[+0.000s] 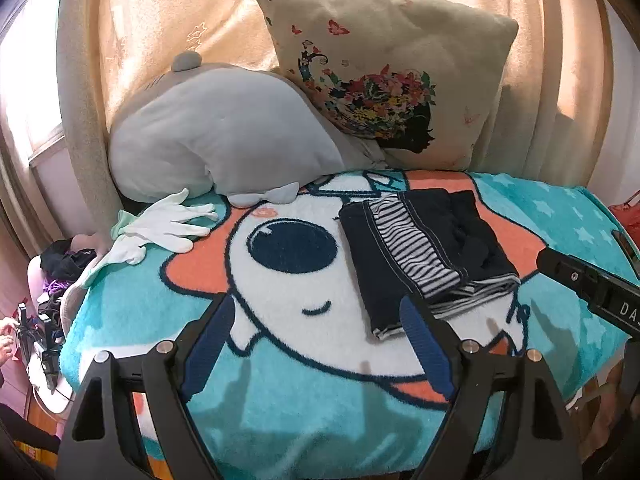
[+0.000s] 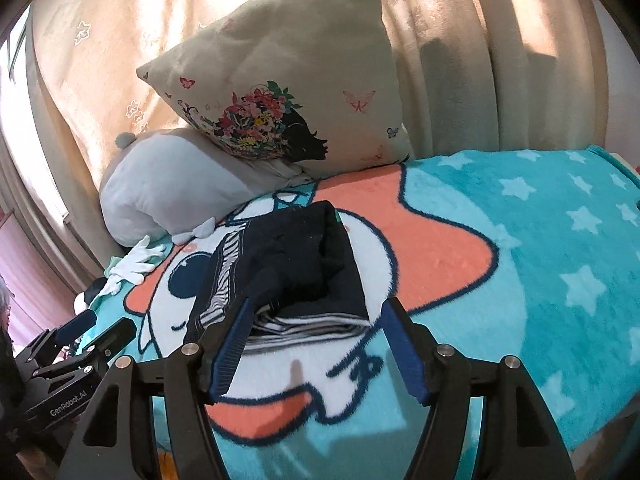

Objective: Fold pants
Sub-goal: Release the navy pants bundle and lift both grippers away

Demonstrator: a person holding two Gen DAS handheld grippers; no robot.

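Pants (image 1: 424,256): folded to compact dark bundle w/ striped lining showing, flat on cartoon blanket (image 1: 280,412), roughly mid-bed, right of printed dog's eye. Layered edges stacked toward near side, visible in right wrist view (image 2: 296,280) as tidy stack of folds. Placement on open, flat part of blanket keeps bundle square and prevents unrolling; judged final or near-final fold stage.

Left gripper (image 1: 320,344): jaws wide apart, nothing between pads, no cloth contact. Right-hand finger (image 1: 424,344) overlaps near-left corner of bundle in view only; appears raised above it, not gripping. Angled down toward bed from near edge, so bundle in full sight for check.

Right gripper (image 2: 316,344): jaws likewise apart and empty. Bundle's near edge sits just beyond fingertips, between the two in line of sight, not pinched. Body also seen at right edge of left wrist view (image 1: 592,284), well clear of cloth. Both claws empty suggests release done, bundle left to rest under own weight.

Background, far side: grey plush (image 1: 208,136) w/ floral pillow (image 1: 384,72) leaning on it against curtain (image 1: 168,20); kept clear of work zone. White gloves (image 1: 168,224) at far-left blanket edge, apart from bundle, no interference.

Next req (judgement): inspect for loose edges; if top layer lifts, press flat. Risk: fleece nap may drag cloth on any re-grip, skewing stack.
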